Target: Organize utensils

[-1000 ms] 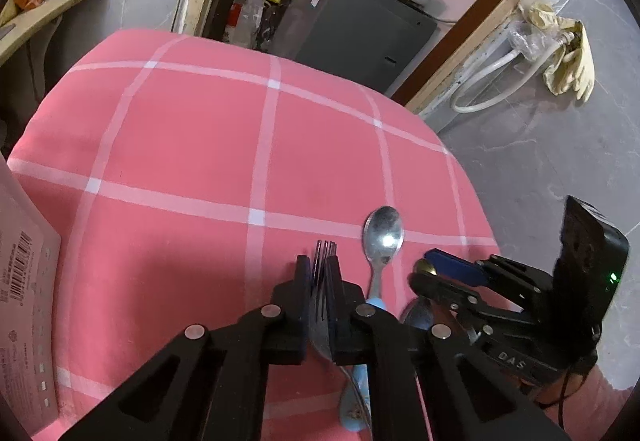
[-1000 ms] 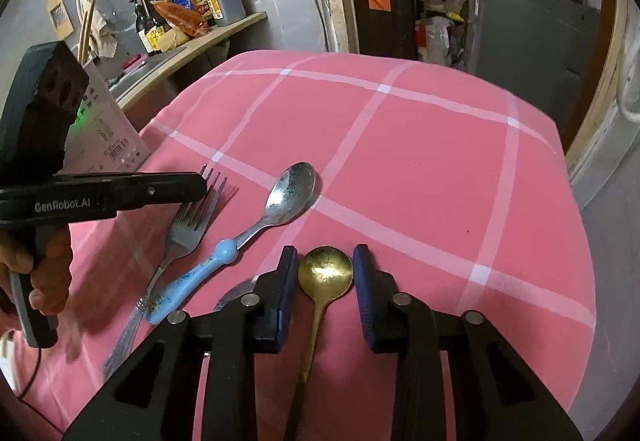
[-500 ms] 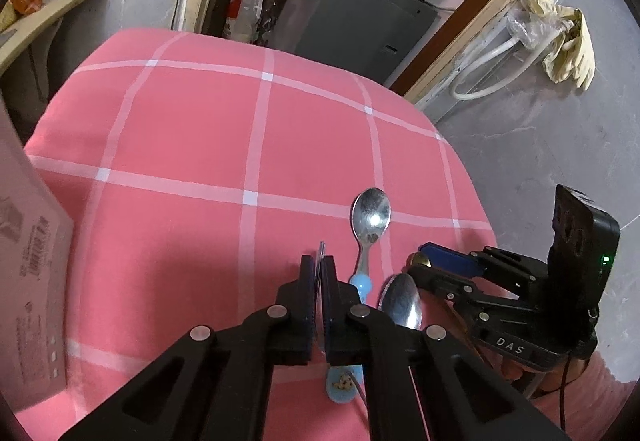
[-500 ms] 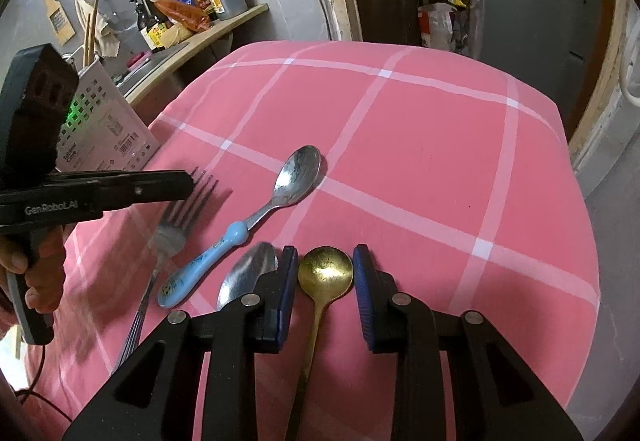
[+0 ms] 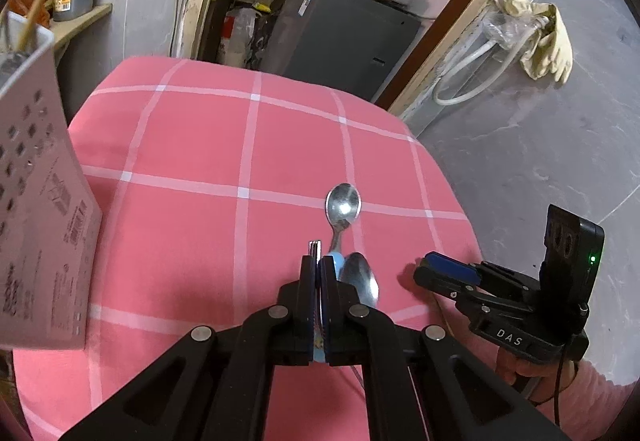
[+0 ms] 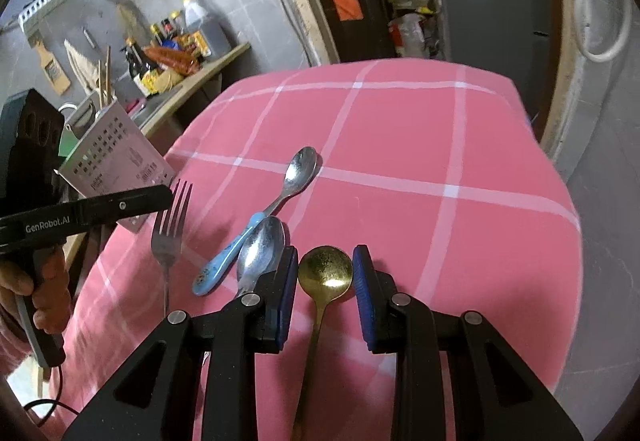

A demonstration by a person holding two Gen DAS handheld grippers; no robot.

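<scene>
Fork clamped in left gripper | gold spoon between spread right gripper fingers

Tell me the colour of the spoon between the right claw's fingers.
Gold: the spoon has a brass-coloured bowl and handle, clearest in the right wrist view.

left wrist: looks down close | right wrist: same | shared: pink tablecloth, blue-handled spoon

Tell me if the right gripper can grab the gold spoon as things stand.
Probably yes. The right gripper is open, its fingers either side of the gold spoon bowl. The steel spoon lies close beside the left finger but not between them.
</scene>
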